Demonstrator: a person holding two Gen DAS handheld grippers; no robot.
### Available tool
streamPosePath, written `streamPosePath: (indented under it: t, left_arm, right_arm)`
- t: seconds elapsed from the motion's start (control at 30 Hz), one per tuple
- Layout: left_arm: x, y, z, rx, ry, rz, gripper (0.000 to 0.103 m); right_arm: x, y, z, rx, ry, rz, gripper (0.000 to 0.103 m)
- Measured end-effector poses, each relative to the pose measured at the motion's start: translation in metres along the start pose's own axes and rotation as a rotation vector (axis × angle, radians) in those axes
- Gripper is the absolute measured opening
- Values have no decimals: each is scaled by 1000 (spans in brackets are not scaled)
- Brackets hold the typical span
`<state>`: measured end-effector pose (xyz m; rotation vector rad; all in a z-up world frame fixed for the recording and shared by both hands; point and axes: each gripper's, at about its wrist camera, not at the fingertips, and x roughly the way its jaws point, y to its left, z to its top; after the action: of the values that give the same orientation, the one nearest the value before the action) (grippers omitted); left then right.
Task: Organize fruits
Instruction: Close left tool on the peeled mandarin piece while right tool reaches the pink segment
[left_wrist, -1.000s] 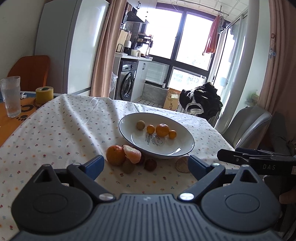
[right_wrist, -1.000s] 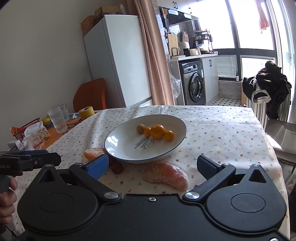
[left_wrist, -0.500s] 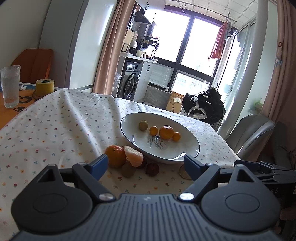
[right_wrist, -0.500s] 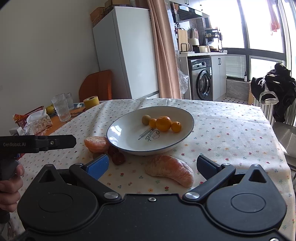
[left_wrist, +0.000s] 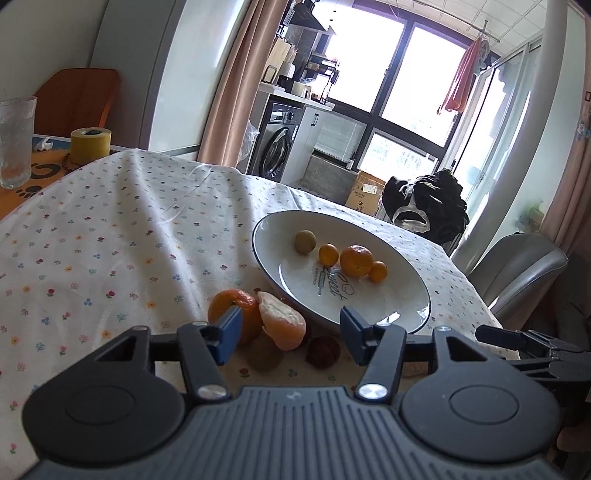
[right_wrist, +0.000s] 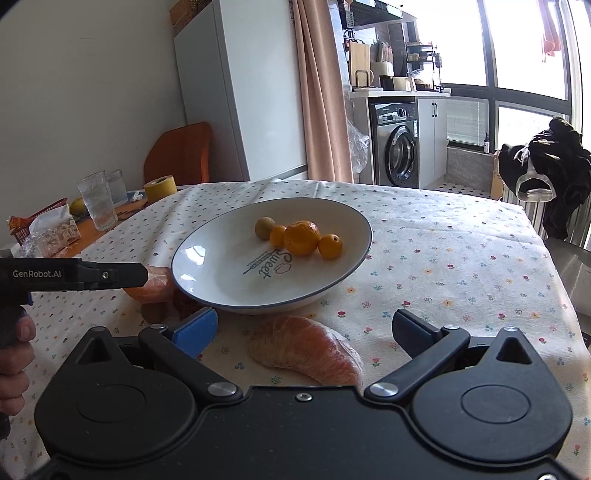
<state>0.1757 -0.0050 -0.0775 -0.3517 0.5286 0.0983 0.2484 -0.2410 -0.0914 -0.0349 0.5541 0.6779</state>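
From the left wrist camera, the white plate (left_wrist: 413, 291) sits on the flowered tablecloth (left_wrist: 110, 236) toward the table's near right edge, and it already holds four small fruits in a row: a greenish-brown one (left_wrist: 305, 242), two little orange ones, and a larger mandarin (left_wrist: 356, 260) between them. Outside the plate, just beside its near-left rim, a cluster waits on the cloth: a whole mandarin (left_wrist: 232, 312), a peeled citrus piece (left_wrist: 282, 325) touching it, a dull green-brown fruit (left_wrist: 265, 355) and a dark reddish one (left_wrist: 324, 351). The left gripper (left_wrist: 290, 338) hangs low over this cluster with its jaws apart and nothing between them, the peeled piece roughly in line with the gap. From the right wrist camera, the same four fruits lie in the plate (right_wrist: 207, 258), and a large peeled segment (right_wrist: 304, 350) rests on the cloth between the plate's near rim and the table's near edge. The right gripper (right_wrist: 304, 332) is spread wide and empty, framing that segment. I judge the job under halfway done: four fruits placed, five loose pieces left, with neither claw yet closed on anything.
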Motion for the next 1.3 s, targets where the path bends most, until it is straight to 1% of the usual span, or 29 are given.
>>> streamPosePath:
  t: [0.07, 0.2, 0.27, 0.43, 0.5, 0.6, 0.63, 0.67, 0.7, 0.77, 0.8, 0.9, 1.07, 1.2, 1.27, 1.3]
  left_arm:
    - [4, 0, 1, -4, 4, 0, 55]
    - [11, 0, 0, -10, 15, -7, 49]
    - [14, 1, -1, -11, 19, -6, 43]
    - [18, 3, 0, -16, 21, 13, 25]
    - [18, 5, 1, -22, 17, 6, 22]
    - [15, 3, 0, -10, 2, 3, 18]
    - [13, 3, 0, -7, 1, 2, 17]
    - [12, 3, 0, -8, 2, -2, 17]
    - [10, 3, 0, -12, 3, -7, 17]
    - [7, 4, 0, -17, 3, -11, 17]
    - [4, 5, -1, -18, 2, -13, 17]
    - [-2, 6, -2, -21, 4, -25, 17]
    - [-13, 5, -7, -20, 14, -37, 17]
    - [-22, 0, -12, -1, 39, -48, 16]
    - [-26, -1, -15, 7, 48, -53, 16]
    - [-27, 0, -16, 7, 51, -56, 16]
  right_arm:
    - [4, -3, -1, 5, 9, -3, 102]
    - [10, -7, -1, 9, 19, -8, 102]
    - [12, -9, -2, 15, 25, -8, 102]
    - [20, -9, -2, 9, 44, -2, 102]
    - [23, -8, -1, -1, 50, 1, 101]
    - [26, -5, -1, -23, 66, 10, 95]
    - [27, -5, -1, -27, 73, 12, 91]
    - [29, -4, -1, -29, 83, 14, 84]
    - [32, -4, -2, -28, 94, 17, 80]
    - [35, -3, -4, -15, 117, 28, 67]
    - [34, -2, -5, -13, 117, 23, 67]
    - [32, 1, -8, -18, 109, 5, 63]
    - [22, 0, -12, -1, 109, -6, 49]
    - [12, 2, -18, 2, 116, -4, 42]
    - [8, 6, -21, -4, 124, -1, 37]
    - [5, 8, -22, -2, 128, 10, 37]
